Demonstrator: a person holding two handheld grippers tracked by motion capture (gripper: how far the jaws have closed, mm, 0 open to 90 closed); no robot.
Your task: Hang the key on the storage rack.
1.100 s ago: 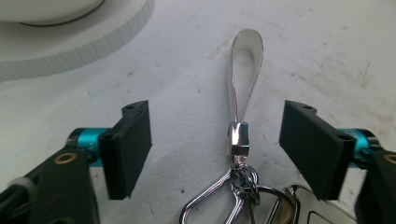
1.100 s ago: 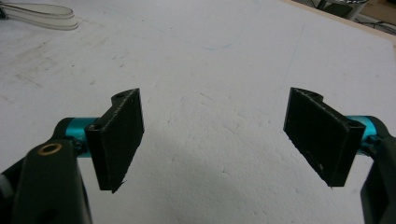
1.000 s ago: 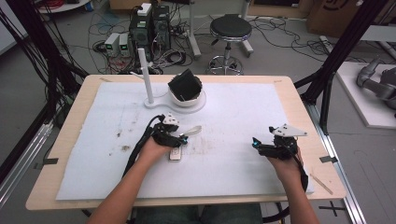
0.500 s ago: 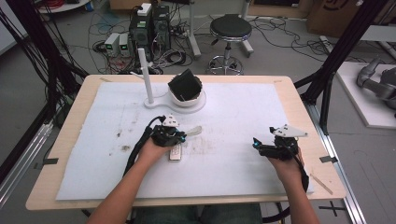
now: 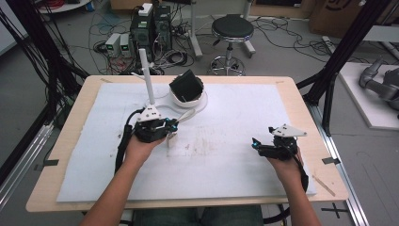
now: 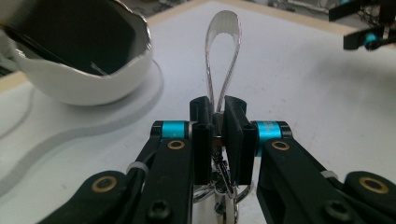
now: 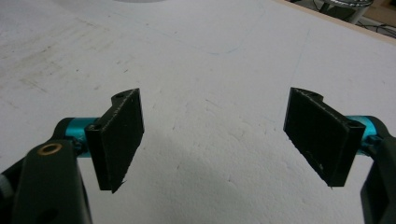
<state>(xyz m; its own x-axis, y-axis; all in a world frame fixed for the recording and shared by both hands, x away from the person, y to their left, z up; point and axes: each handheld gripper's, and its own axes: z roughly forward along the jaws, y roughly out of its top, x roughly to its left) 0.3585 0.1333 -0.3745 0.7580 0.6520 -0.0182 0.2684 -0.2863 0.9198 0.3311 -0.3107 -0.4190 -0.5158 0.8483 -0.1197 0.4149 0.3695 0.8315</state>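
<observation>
High view first, from the left edge across: the wooden tabletop (image 5: 70, 136) carries a white mat (image 5: 226, 155) with faint smudges near its middle. Toward the far left part of the mat a white post (image 5: 147, 80) stands upright on a flat white base, and just beside it a white bowl-shaped stand (image 5: 190, 100) holds a dark square object (image 5: 185, 84) tilted inside it.

Near the post's base the left gripper (image 5: 171, 126) is held in the person's left hand (image 5: 141, 147), raised a little off the mat. Its jaws have just been closing and are now pinched tight on a white strap loop (image 5: 187, 116), which pokes out past the fingertips toward the bowl-shaped stand. A small white piece (image 5: 170, 140) hangs under the gripper on the same strap. In the left gripper view the loop (image 6: 223, 51) stands up narrow between the two black pads, a metal ring (image 6: 223, 193) dangles below them, and the bowl-shaped stand (image 6: 84, 84) sits near at the upper left.

Farther right, well apart from all this, the right gripper (image 5: 256, 145) rests low over a bare part of the mat in the person's right hand (image 5: 285, 162). In the right gripper view its jaws stand wide apart with nothing between them, just the mat's rough white surface (image 7: 215, 140).
</observation>
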